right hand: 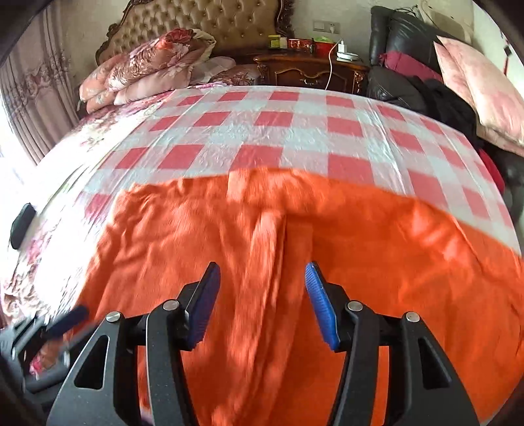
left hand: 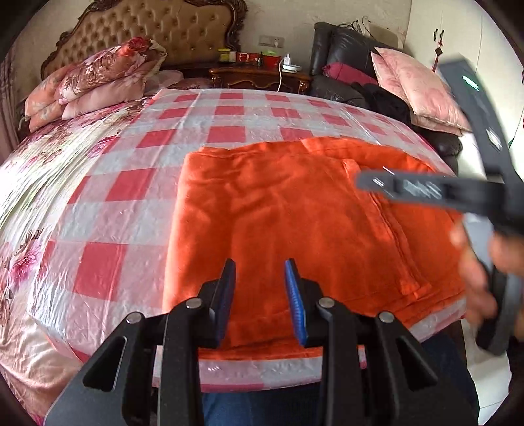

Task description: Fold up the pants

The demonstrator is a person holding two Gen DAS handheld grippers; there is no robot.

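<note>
Each gripper is a black, faintly speckled frame with triangular cut-outs in its arms and round silver pivot screws. The left gripper [left hand: 260,267] and right gripper [right hand: 262,272] both carry ribbed blue pads [right hand: 319,304] on black fingers. The person wears blue denim trousers [left hand: 258,406], seen below the left tool.

Each camera rides on its own gripper and looks forward and steeply down past two blue-padded fingers. The left wrist view sits near the foot of the bed, close over the folded orange fleece pants [left hand: 294,222]. The right wrist view hangs closer to the cloth. Both share the red-and-white checked plastic sheet [left hand: 209,114], the tufted tan headboard [right hand: 209,19] and the carved wooden nightstand [right hand: 308,70]
</note>
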